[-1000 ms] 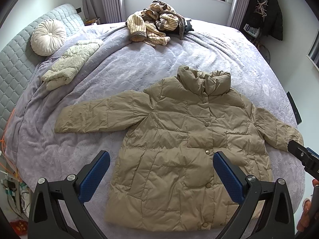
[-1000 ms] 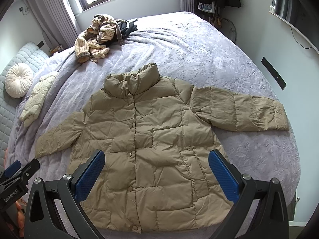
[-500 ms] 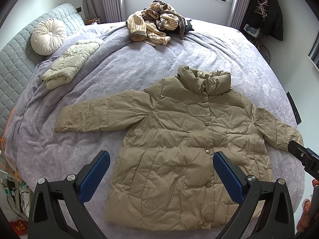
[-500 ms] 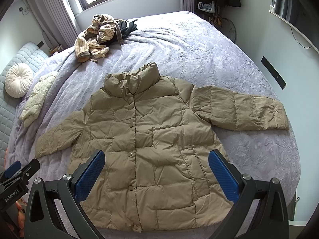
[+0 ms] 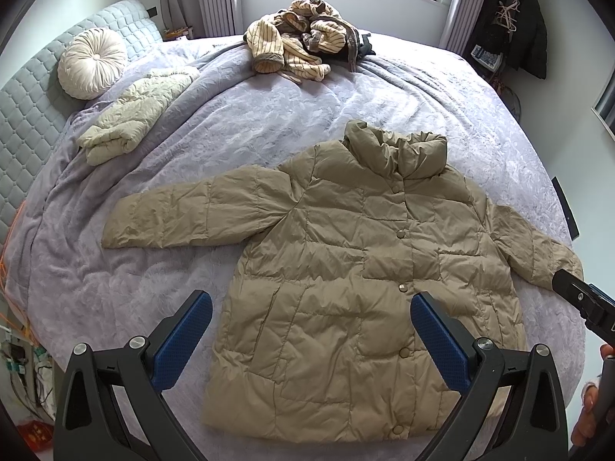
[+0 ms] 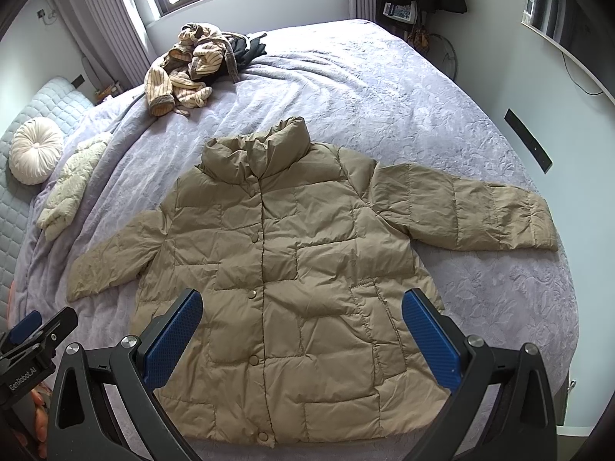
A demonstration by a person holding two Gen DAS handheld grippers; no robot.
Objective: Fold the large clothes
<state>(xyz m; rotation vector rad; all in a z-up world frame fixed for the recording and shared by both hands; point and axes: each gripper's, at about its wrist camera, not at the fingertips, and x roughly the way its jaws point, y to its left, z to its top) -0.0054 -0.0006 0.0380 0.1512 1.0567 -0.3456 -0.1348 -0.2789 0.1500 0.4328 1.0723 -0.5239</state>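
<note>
The right tool (image 5: 588,303) is cut off by the left view's edge, hiding the tan quilted puffer jacket's (image 5: 346,288) cuff.

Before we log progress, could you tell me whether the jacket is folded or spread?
Spread: the jacket lies flat, front up, both sleeves out sideways.

khaki jacket (image 5: 346,288), lilac bedspread (image 5: 269,123) (floral-embossed)

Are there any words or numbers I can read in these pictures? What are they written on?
"GenRobot.AI": white letters on the black body of the left gripper, at the right wrist view's lower left edge.
The khaki puffer jacket shows no readable label.
The printed item hanging near the dark coats is too small and blurred to read.
</note>
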